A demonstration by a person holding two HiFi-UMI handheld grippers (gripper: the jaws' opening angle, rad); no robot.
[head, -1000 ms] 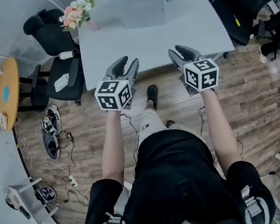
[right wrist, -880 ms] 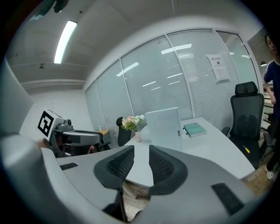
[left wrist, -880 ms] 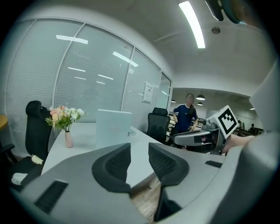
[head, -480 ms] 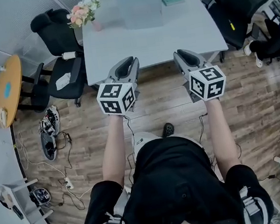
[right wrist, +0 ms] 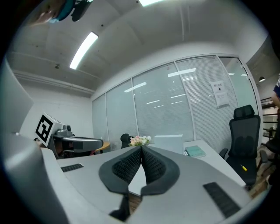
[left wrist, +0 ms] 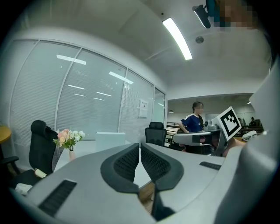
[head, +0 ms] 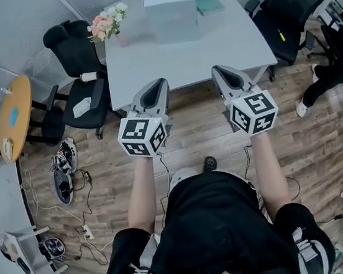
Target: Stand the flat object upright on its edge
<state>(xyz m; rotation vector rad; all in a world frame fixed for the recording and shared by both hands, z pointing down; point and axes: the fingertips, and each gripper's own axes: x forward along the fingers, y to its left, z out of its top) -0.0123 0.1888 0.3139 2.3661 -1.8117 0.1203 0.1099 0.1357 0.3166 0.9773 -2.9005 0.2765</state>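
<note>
Teal notebook (head: 209,1) unmoved, left gripper (head: 157,82) and right gripper (head: 220,70) just closed, empty

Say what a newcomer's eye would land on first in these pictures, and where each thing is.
First come the left gripper and right gripper, held side by side before the near edge of the white table. Their jaws have just been closing and are now shut on nothing. Next come the pink and white flowers at the table's far left corner and the teal book at its far right, with a pale box between them.
</note>
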